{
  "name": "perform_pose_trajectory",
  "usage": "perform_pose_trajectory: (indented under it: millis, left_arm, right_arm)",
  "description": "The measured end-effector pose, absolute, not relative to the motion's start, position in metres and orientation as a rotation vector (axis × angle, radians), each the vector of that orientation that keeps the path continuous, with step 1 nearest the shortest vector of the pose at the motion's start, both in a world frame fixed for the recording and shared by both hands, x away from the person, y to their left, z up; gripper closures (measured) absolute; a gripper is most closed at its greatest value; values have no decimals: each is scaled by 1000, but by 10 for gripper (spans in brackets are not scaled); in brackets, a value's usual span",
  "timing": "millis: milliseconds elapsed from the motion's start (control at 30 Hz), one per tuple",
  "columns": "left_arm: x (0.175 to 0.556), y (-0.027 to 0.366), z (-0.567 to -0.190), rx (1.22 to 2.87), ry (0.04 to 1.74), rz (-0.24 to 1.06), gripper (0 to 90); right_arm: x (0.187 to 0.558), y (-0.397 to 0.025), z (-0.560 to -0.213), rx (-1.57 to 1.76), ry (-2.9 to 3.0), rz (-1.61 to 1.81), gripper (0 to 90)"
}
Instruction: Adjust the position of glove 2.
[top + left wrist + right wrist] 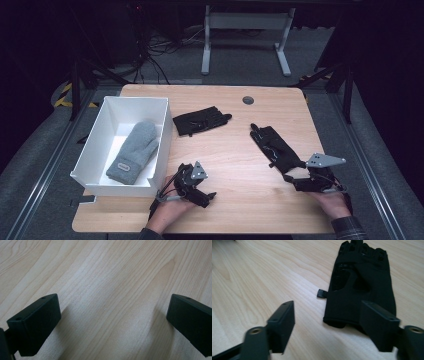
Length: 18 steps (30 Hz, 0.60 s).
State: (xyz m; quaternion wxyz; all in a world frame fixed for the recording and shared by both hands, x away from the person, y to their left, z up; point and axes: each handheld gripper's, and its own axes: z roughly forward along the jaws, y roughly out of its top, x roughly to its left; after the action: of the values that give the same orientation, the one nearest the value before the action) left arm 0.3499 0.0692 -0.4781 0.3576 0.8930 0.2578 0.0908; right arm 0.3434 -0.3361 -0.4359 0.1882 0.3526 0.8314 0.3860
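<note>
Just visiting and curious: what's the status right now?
Both grippers open, left gripper over bare wood, right gripper at black fingerless glove. Grey knitted mitten in white box. Nothing in the way.

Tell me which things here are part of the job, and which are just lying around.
Likely in the job: white box, grey mitten inside it, two black gloves, open left gripper, open right gripper.
Lying about: table grommet, floor cables.
</note>
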Motion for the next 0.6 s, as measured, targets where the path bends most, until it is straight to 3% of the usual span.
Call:
perform_pose_trajectory:
  millis: [100, 133, 233, 300, 600]
  left_arm:
    - [350, 69, -478, 2305, 664, 234, 0]
    - [350, 69, -478, 2305, 664, 234, 0]
    - [350, 69, -478, 2304, 663, 232, 0]
    - [350, 69, -478, 2305, 666, 231, 0]
    - [350, 69, -478, 2303, 666, 234, 3]
  right_arm:
    - [355, -337, -436, 1026, 2335, 1047, 599]
    - [355, -337, -436, 1026, 2335, 1047, 599]
    - [366, -338, -436, 1028, 2343, 1062, 810]
    - [373, -338, -436, 1034, 2352, 1067, 885]
    - [393, -332, -452, 1030, 2468, 968, 900]
